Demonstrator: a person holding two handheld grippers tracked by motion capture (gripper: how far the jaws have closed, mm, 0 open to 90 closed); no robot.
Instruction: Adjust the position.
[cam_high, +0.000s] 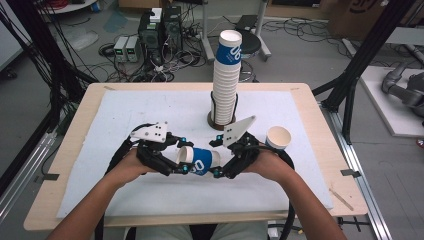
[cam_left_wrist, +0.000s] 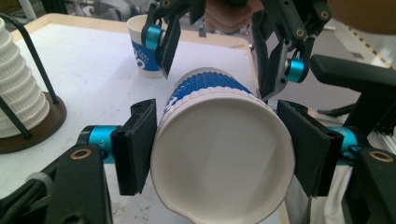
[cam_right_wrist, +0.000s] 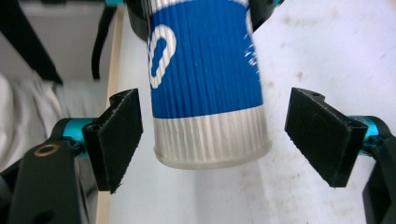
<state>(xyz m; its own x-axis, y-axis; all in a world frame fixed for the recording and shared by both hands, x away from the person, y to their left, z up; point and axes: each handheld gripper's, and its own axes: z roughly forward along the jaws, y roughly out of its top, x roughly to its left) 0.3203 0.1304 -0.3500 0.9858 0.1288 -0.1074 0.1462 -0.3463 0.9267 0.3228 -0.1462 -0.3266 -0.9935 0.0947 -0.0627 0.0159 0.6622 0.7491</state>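
High view: white mat (cam_high: 125, 150) covers table (cam_high: 60, 165).

Cup stack (cam_high: 224, 82) upright; single cup (cam_high: 278, 137) beside.

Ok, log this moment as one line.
left claw: shut on blue cup rim | right claw: open around cup base | cup stack: behind
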